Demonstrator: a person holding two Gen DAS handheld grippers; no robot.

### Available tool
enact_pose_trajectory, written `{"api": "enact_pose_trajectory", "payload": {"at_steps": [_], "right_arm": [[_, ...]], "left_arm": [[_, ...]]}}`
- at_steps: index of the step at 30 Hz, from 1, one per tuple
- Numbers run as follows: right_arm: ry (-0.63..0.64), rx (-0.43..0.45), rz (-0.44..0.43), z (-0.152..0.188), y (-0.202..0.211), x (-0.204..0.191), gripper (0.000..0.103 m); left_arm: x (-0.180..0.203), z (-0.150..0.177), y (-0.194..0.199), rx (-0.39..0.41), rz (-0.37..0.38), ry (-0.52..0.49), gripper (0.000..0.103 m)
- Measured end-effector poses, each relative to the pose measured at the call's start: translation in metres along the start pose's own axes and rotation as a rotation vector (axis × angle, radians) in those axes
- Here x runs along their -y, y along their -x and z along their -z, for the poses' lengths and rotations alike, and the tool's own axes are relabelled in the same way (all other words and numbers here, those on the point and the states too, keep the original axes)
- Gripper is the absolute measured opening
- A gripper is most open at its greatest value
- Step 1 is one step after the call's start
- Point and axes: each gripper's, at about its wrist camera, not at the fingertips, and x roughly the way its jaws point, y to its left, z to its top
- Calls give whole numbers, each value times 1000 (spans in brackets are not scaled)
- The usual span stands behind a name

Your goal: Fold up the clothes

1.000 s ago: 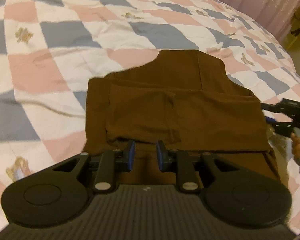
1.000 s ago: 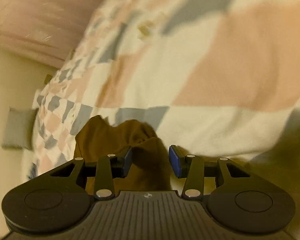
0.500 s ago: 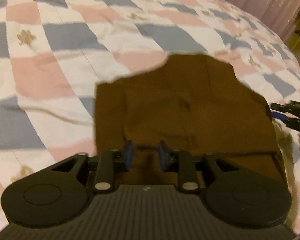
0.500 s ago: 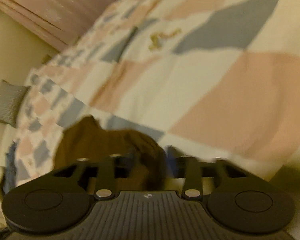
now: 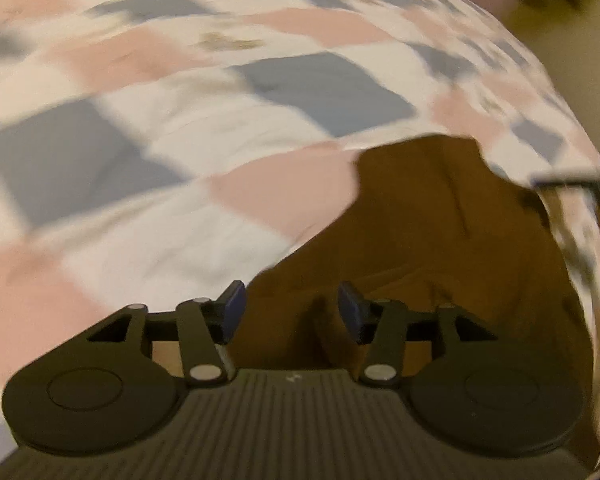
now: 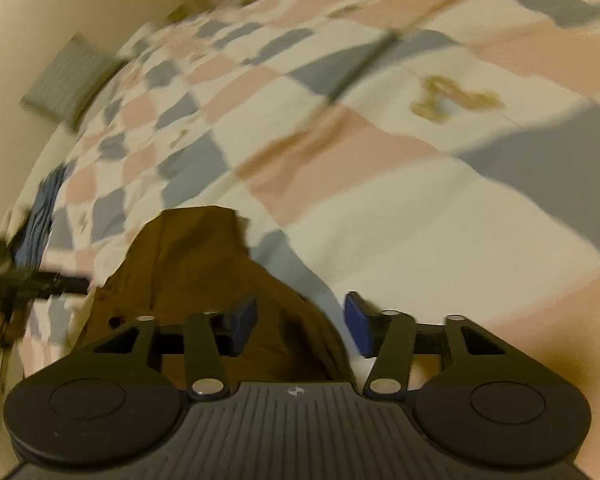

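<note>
A dark brown garment [image 5: 440, 240] is lying folded on a bed, spread over a quilt [image 5: 180, 160] patterned in pink, grey-blue and white squares. In the left wrist view the garment is filling the near right part of the scene, its far edge rising to a stepped corner against the quilt. In the right wrist view the same brown garment [image 6: 196, 264] is sitting near and to the left, narrowing toward its far end.

The left tongs [image 5: 288, 308] are hanging just above the garment's near edge with their jaws opening; brown cloth is showing in the gap between the blue pads [image 5: 233, 305], but the pads are not pressing on it. The right tongs [image 6: 300, 322] are also opening, their left pad over the garment's right edge and their right pad over bare quilt; nothing is being gripped.

Each view is catching the other tool as a dark blur at its edge. A grey cushion [image 6: 70, 80] is lying at the far left beyond the bed, against a pale wall. Both views are smeared with motion blur
</note>
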Motion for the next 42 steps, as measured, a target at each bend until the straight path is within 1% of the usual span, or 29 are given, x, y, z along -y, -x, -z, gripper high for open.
{"api": "enact_pose_trajectory", "payload": {"at_steps": [2, 4, 7, 8, 9, 10, 11, 12, 15, 17, 20, 22, 23, 24, 25, 26, 27, 29, 30, 32, 33, 34, 35, 36, 37, 39, 42], "right_arm": [[77, -51, -19, -14, -11, -9, 62], [149, -104, -23, -24, -24, -19, 62], [222, -204, -49, -34, -42, -30, 63], [231, -227, -58, -37, -44, -30, 69], [230, -238, -65, -39, -44, -28, 76], [220, -240, -67, -41, -42, -26, 80], [209, -246, -71, -41, -41, -24, 91], [201, -258, -77, -40, -40, -23, 96], [235, -340, -98, -31, -45, -28, 95], [276, -392, -100, -25, -52, -32, 95], [306, -402, -107, -22, -60, -35, 87], [323, -410, -112, -20, -64, -36, 86], [321, -414, -116, -21, -66, -35, 77], [319, -419, -121, -22, -68, -34, 65], [315, -425, -131, -23, -68, -33, 58], [312, -436, -147, -23, -67, -34, 42], [315, -442, -160, -22, -66, -36, 31], [355, -437, -164, -18, -58, -42, 31], [362, -429, -152, -16, -55, -42, 31], [333, -415, -122, -13, -54, -38, 32], [323, -409, -112, -12, -55, -38, 32], [326, -399, -96, -10, -55, -40, 29], [338, -387, -70, -7, -54, -43, 14], [361, -371, -37, -4, -53, -47, 8], [411, -343, 12, 0, -49, -54, 8], [495, -277, 69, 12, -32, -69, 7], [592, -116, 104, 33, 19, -93, 7]], "left_arm": [[5, -13, -10, -29, 45, -100, 64], [7, -22, -24, -70, 77, -183, 65], [1, -32, -38, -134, 138, -227, 65], [-3, -35, -39, -140, 197, -208, 66], [-7, -37, -39, -140, 246, -193, 71], [-6, -38, -40, -139, 242, -204, 74], [-5, -37, -43, -149, 220, -236, 76], [-4, -35, -47, -171, 220, -261, 75], [0, -28, -59, -233, 263, -308, 75], [4, -24, -61, -241, 264, -356, 75], [3, -26, -66, -263, 268, -376, 74], [6, -25, -73, -288, 250, -417, 68], [8, -25, -75, -292, 245, -427, 64], [10, -24, -77, -295, 243, -434, 55], [12, -23, -76, -291, 244, -436, 49], [15, -21, -74, -285, 245, -443, 38], [19, -17, -71, -270, 241, -466, 31], [19, -12, -69, -240, 219, -487, 31], [12, -13, -75, -238, 207, -454, 37], [4, -19, -85, -251, 206, -365, 40], [8, -19, -86, -248, 194, -373, 40], [14, -16, -86, -242, 170, -400, 38], [22, -12, -85, -235, 147, -428, 29], [31, -8, -80, -219, 117, -464, 21], [41, -3, -73, -190, 77, -509, 18], [59, 10, -54, -127, -3, -584, 15], [85, 32, -17, -17, -109, -662, 14]]}}
